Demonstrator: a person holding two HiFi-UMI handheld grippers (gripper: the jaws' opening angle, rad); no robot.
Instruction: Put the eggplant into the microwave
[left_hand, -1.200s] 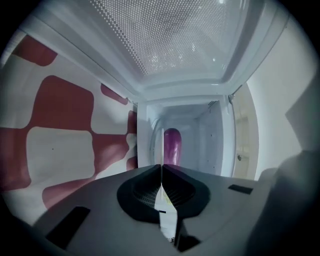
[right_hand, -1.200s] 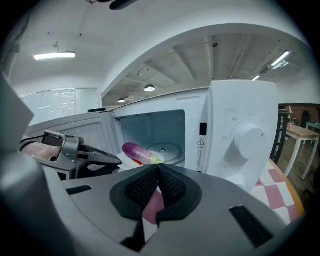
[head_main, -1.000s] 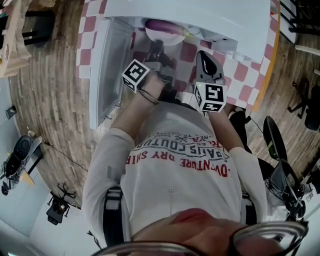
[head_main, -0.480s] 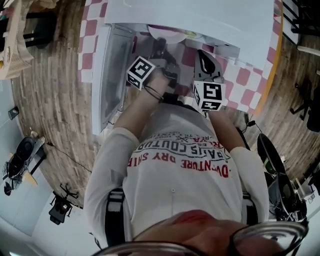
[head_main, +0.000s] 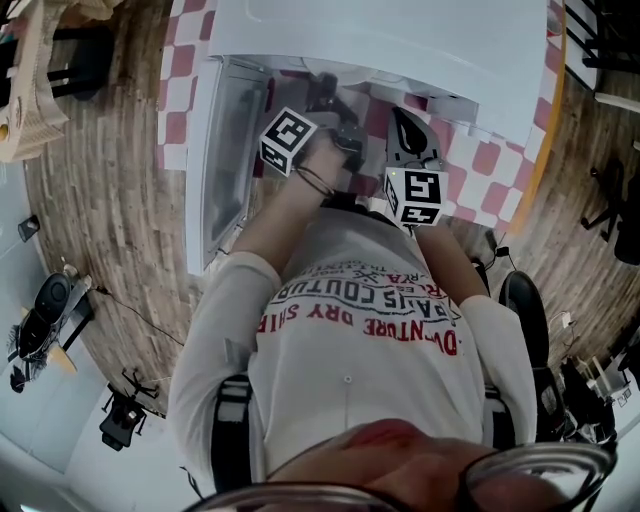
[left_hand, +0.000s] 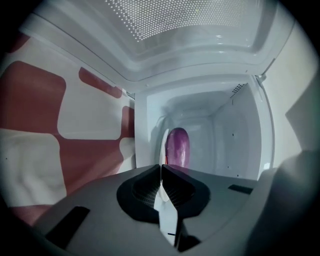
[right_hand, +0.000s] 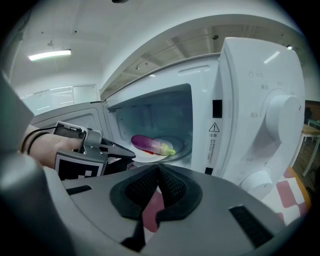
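Eggplant (right_hand: 150, 144), purple with a green stem end, is lying on a white plate (right_hand: 169, 153) inside the open microwave (right_hand: 260, 115), straight ahead of the left tongs (left_hand: 161, 167). The left tongs are clenching the near rim of that plate, which is showing as a thin white edge between the jaws. The right tongs (right_hand: 159, 167) are hanging clenched and empty outside the oven, beside the left ones and over the pink-and-white checked table (head_main: 490, 155). The microwave door (head_main: 225, 150) is standing open on the outer side of the left tongs.

The step in hand appears to be setting the plate down inside. To do it well, the left tongs are probably best holding the plate level so the eggplant is not rolling. They would then lower it flat onto the oven floor, let go only once it is resting, and back straight out without dragging the rim. The right tongs should be staying clear of the opening.

Counted: one eggplant, one plate, one microwave with one door, two tongs.
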